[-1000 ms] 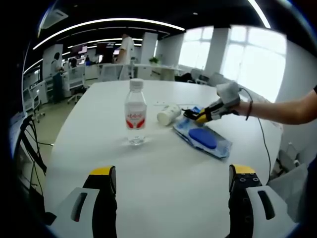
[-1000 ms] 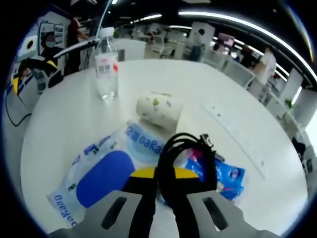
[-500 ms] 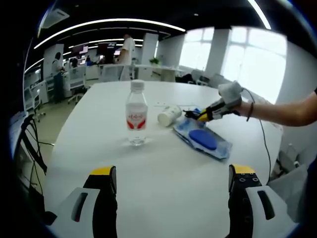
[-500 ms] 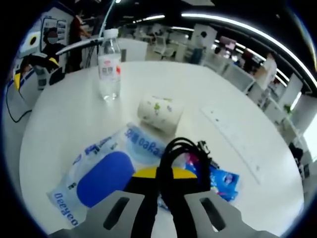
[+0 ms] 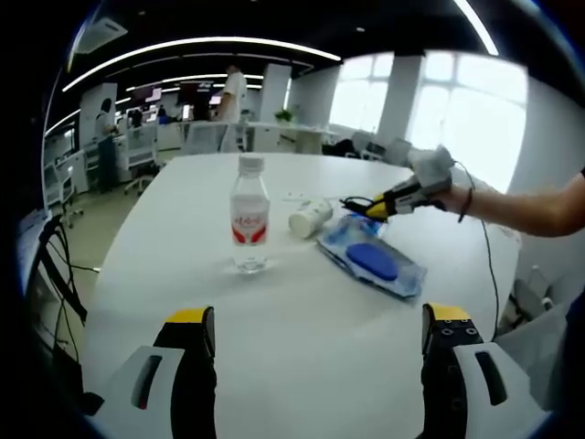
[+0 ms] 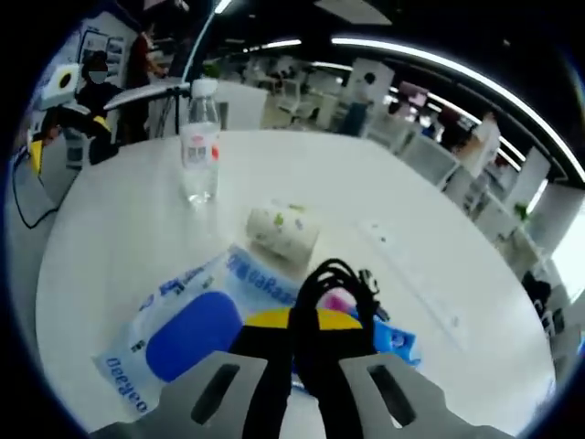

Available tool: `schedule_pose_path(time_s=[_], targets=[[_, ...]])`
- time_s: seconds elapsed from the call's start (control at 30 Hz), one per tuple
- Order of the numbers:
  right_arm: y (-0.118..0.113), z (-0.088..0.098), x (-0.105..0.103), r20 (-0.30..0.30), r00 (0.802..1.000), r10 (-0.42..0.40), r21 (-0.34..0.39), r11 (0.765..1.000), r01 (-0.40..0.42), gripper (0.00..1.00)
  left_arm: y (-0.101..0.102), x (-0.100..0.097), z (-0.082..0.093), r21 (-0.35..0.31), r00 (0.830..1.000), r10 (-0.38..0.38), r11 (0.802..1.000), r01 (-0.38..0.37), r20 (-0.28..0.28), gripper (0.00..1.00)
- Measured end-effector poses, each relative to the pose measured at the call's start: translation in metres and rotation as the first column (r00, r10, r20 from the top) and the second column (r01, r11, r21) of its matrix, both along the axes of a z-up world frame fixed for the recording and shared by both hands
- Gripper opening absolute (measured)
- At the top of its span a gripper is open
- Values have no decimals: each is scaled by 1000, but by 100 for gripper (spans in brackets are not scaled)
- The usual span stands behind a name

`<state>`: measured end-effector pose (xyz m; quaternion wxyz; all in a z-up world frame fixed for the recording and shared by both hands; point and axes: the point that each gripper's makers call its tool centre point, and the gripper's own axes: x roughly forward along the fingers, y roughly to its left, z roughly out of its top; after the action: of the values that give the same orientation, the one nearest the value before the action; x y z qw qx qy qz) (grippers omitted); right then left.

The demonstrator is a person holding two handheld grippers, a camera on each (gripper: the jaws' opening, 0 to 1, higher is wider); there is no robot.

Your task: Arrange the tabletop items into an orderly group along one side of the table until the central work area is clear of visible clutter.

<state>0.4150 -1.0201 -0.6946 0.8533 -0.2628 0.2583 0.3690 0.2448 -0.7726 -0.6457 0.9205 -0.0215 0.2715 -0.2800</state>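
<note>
A coiled black cable (image 6: pixel 334 288) sits pinched between the closed jaws of the right gripper (image 6: pixel 306 322) at lower centre of the right gripper view, raised off the white table (image 6: pixel 110 238) above a small bright blue packet (image 6: pixel 395 340) that peeks out at its right. Left of it in that view lies a larger blue-and-white pouch (image 6: pixel 183 325), above it a paper cup (image 6: pixel 281 230) on its side, and further up and left an upright water bottle (image 6: pixel 198 151). By my reading, the step in hand is carrying the cable away from the middle; the next move calls for choosing an edge of the table, setting the coil down there without letting it spring loose, then fetching the packet, pouch, cup and bottle to join it. In the left gripper view the right gripper (image 5: pixel 377 207) reaches in from the right of the frame with the cable (image 5: pixel 352 202) at its tip, above the pouch (image 5: pixel 370 261), with the cup (image 5: pixel 309 218) and the bottle (image 5: pixel 249 219) to its left near frame centre. The left gripper (image 5: pixel 318 340) waits at the bottom of that frame, jaws spread wide and empty, well apart from everything. Hard to make out: whether the cable has a plug or trailing end, what the small packet holds, most of which the jaws cover, and a faint flat strip (image 6: pixel 411 283) on the table right of the cup
</note>
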Motion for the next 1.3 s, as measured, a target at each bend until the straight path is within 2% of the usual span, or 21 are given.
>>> schedule_pose_path(time_s=[0.23, 0.47, 0.83, 1.3], targets=[[-7, 19, -8, 51, 999, 16, -33, 999, -14, 3, -2, -1, 2, 2, 1000, -8, 1000, 8, 6, 92], [-15, 32, -20, 64, 998, 26, -40, 999, -23, 3, -4, -3, 3, 8, 1000, -18, 1000, 18, 10, 92], [-28, 42, -40, 73, 996, 42, -64, 997, -37, 3, -8, -5, 4, 18, 999, -40, 999, 40, 12, 92], [-45, 41, -77, 64, 996, 59, -91, 994, -53, 3, -12, -7, 9, 27, 998, -61, 998, 60, 20, 92]])
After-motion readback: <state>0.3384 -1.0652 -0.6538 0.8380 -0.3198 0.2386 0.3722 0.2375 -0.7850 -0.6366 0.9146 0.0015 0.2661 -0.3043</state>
